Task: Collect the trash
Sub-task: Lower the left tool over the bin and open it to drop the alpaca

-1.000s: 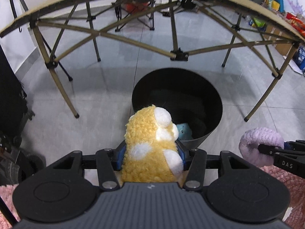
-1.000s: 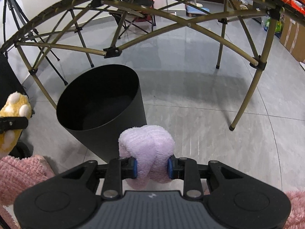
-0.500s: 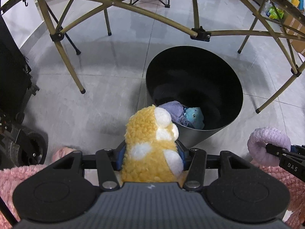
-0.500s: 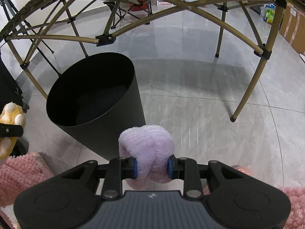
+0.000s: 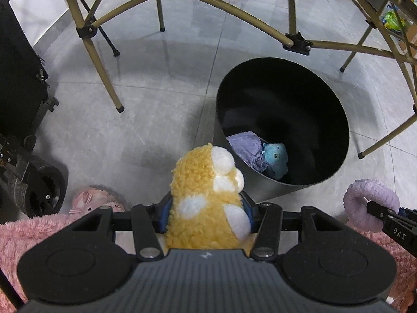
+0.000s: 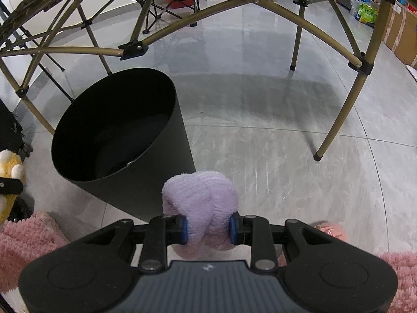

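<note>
Left wrist view shows the left gripper [image 5: 206, 215] clamped on a yellow plush toy [image 5: 207, 200], held just short of the near rim of the black bin [image 5: 282, 122], where a blue plush [image 5: 275, 157] and a purple cloth [image 5: 246, 147] already lie. To the right of the bin, the right gripper [image 6: 207, 229] is pinched on a lilac fluffy bundle [image 6: 200, 198]. Judged from this, the carry-to-bin step is in hand; next, each load must be brought over the bin's mouth before the jaws part.

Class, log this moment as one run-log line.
left gripper: shut on yellow plush | right gripper: shut on purple plush | bin: holds blue toy
</note>
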